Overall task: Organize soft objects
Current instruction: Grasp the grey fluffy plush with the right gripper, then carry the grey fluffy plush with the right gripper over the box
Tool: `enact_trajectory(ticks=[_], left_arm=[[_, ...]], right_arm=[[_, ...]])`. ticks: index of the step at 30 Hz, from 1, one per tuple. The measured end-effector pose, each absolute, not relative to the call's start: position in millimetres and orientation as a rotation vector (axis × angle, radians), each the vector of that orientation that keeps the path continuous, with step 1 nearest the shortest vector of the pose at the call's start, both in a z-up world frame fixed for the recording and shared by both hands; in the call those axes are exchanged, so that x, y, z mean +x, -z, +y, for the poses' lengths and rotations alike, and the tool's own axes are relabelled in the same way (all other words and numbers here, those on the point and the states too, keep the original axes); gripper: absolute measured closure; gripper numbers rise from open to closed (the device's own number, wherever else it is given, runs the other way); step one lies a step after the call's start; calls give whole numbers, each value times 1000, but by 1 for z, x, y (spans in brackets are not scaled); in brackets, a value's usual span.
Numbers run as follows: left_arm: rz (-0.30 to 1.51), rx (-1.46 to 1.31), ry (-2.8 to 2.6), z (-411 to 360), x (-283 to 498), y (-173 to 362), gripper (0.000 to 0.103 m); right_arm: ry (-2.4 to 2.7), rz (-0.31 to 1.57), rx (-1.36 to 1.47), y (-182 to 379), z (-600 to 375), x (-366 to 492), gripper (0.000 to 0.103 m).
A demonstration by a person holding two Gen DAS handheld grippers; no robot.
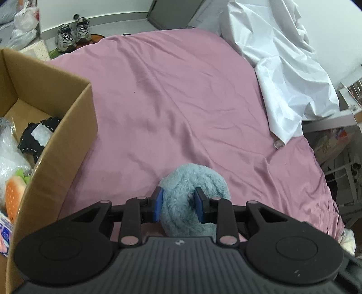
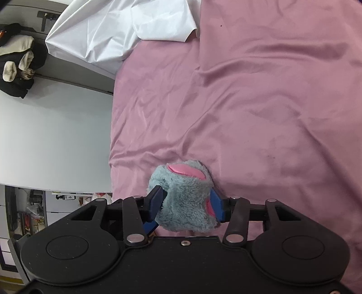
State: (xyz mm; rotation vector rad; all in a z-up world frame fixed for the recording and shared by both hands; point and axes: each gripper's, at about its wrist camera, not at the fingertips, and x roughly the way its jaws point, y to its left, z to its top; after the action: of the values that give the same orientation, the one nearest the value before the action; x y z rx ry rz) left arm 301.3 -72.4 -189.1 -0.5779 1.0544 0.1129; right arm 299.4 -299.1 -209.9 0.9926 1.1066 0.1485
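Note:
My left gripper (image 1: 178,204) is shut on a fluffy light-blue plush piece (image 1: 192,181) and holds it above the pink bedsheet (image 1: 181,101). My right gripper (image 2: 186,204) is shut on a grey-blue plush part with pink patches (image 2: 183,194), over the sheet (image 2: 271,113) near the bed's left edge. I cannot tell whether both parts belong to one toy. An open cardboard box (image 1: 67,140) stands on the bed to the left of the left gripper. It holds a black-and-white soft item (image 1: 38,135), bubble wrap (image 1: 9,153) and an orange plush (image 1: 14,194).
A crumpled white sheet (image 1: 282,67) lies at the bed's far right and also shows in the right wrist view (image 2: 113,29). Sneakers (image 1: 72,34) and plastic bags (image 1: 25,20) are on the floor beyond the bed. A white table (image 2: 52,135) stands beside the bed.

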Motion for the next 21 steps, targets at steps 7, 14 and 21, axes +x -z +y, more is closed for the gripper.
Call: enact_trajectory(ticks=[7,14,21], left_arm=[[1045,-578,-111,-71,295,183,87],[1017,-551,-116,-71,286,170,91],[977,-544,-115,-74,278,150,92]], right_arm=[[-176,1111,935,205,-292,298,82],[-205,1096,902,194,-290,291,98],[-250,1043,928,179,-297,287,103]])
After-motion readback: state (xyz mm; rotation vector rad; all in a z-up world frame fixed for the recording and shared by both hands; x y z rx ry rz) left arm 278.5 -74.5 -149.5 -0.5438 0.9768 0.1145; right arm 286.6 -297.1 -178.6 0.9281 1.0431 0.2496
